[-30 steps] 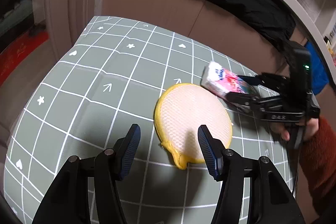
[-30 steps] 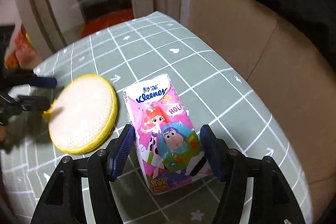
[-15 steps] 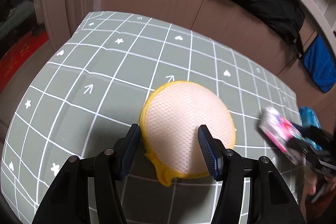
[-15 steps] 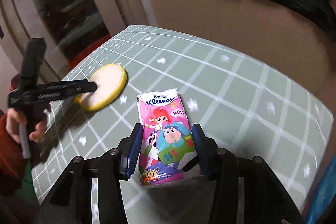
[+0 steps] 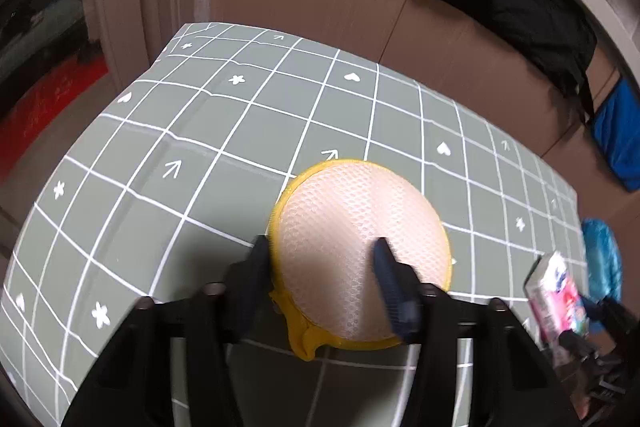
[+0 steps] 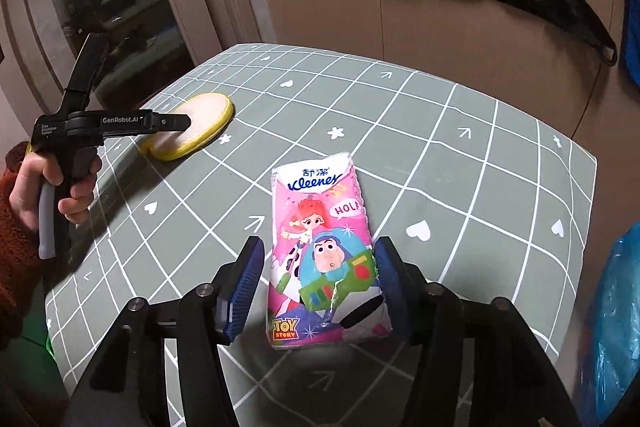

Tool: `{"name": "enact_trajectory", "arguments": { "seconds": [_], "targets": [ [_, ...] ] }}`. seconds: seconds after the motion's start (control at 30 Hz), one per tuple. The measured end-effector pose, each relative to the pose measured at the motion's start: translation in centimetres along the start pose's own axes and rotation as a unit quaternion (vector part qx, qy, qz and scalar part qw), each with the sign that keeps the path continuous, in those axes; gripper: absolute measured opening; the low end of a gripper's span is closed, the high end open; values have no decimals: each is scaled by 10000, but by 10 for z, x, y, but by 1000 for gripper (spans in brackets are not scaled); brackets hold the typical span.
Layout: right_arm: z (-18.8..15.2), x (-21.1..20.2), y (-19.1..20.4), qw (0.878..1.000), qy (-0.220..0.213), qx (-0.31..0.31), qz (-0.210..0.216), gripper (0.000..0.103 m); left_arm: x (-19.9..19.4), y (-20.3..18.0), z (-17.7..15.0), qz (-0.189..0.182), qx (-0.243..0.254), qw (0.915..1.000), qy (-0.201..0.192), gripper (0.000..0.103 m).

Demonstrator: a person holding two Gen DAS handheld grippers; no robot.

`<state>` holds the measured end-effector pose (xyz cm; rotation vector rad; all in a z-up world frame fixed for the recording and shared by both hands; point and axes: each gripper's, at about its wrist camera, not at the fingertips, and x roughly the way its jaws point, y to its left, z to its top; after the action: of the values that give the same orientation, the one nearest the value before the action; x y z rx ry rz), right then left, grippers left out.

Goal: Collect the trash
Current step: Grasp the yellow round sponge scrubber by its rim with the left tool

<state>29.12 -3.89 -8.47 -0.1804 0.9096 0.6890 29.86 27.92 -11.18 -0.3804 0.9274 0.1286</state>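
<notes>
On the worktop (image 5: 200, 131), the left gripper (image 5: 322, 259) has been closing its fingers onto the yellow pad (image 5: 360, 247), gripping its near edge for pickup. The right gripper (image 6: 320, 267) carries the tissue pack (image 6: 320, 251) toward the blue bag (image 6: 616, 327), its fingers just loosening, probably to drop it.

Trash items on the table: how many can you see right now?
2. The round yellow-rimmed pad lies near the far left corner, at the left gripper. The tissue pack sits between the right gripper's fingers. Others may be hidden.
</notes>
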Motion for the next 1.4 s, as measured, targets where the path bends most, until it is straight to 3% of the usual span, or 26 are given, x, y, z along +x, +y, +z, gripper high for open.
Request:
{"name": "enact_trajectory", "arguments": {
  "seconds": [0.07, 0.17, 0.37, 0.63, 0.8, 1.07, 1.2, 1.4],
  "targets": [
    [0, -2, 1, 10000, -11, -36, -7, 54, -4, 0, 0, -57, -36, 10000, -69, 25],
    [2, -2, 5, 9999, -16, -123, -50, 54, -16, -4, -1, -26, 47, 9996, -277, 19],
    [9, -1, 16, 9989, -29, -420, -205, 57, -52, -24, -4, 145, 582, 9952, -774, 14],
    [12, -8, 31, 9975, -92, -647, -281, 57, -89, -37, -13, 669, 1304, 9813, -1251, 13],
    [9, -9, 35, 9975, -57, -632, -302, 57, -88, -39, -23, 577, 1339, 9826, -1150, 13],
    [0, -6, 37, 9967, 76, -719, -370, 58, -91, -41, -31, -77, 1096, 9882, -1063, 16],
    [-3, -5, 37, 9969, 86, -703, -348, 60, -84, -43, -31, -488, 976, 9914, -726, 18],
    [-5, -6, 40, 9967, 94, -737, -341, 60, -71, -49, -35, -310, 988, 9927, -617, 18]
  ]
}}
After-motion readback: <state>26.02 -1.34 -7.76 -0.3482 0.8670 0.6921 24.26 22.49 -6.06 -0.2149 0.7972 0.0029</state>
